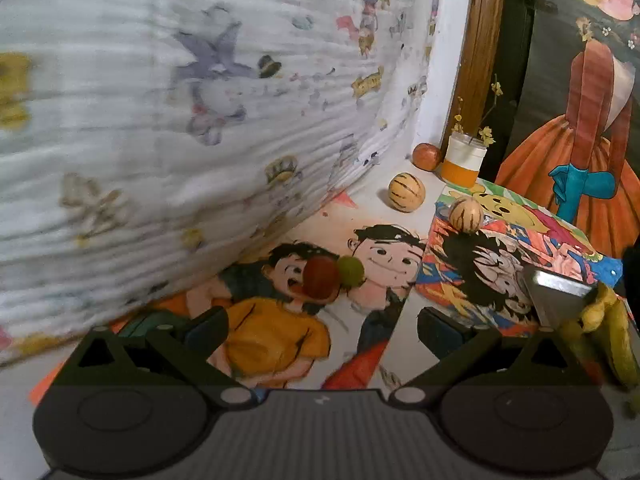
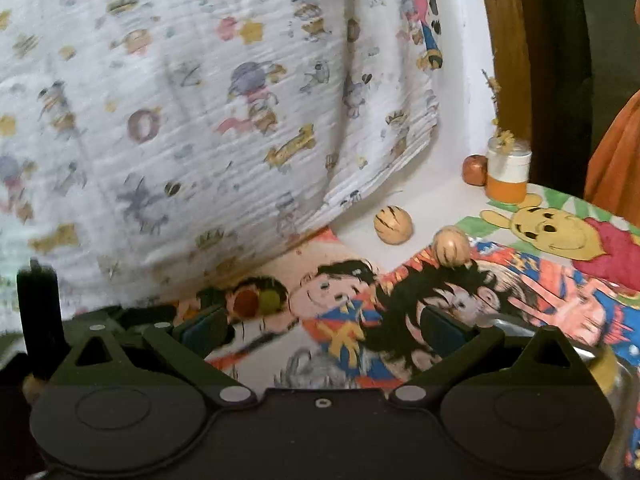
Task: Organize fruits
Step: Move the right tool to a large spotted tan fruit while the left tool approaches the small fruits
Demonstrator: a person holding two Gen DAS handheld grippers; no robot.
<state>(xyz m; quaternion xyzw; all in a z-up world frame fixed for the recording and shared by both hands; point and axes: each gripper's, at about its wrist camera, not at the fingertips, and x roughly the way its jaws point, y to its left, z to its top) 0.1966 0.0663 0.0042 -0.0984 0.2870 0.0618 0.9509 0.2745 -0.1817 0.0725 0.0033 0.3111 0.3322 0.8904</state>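
Observation:
A dark red fruit and a small green fruit lie side by side on the cartoon drawing, ahead of my open, empty left gripper. Two striped tan fruits lie farther back, and a red apple-like fruit sits by the wall. Bananas and a metal piece lie at the right edge. In the right wrist view my right gripper is open and empty; the red fruit and green fruit lie near its left finger, the striped fruits beyond.
A white printed cloth hangs over the left. A white and orange jar with dried flowers stands by a wooden frame. Cartoon drawings cover the white surface. A dark upright object stands at the left in the right wrist view.

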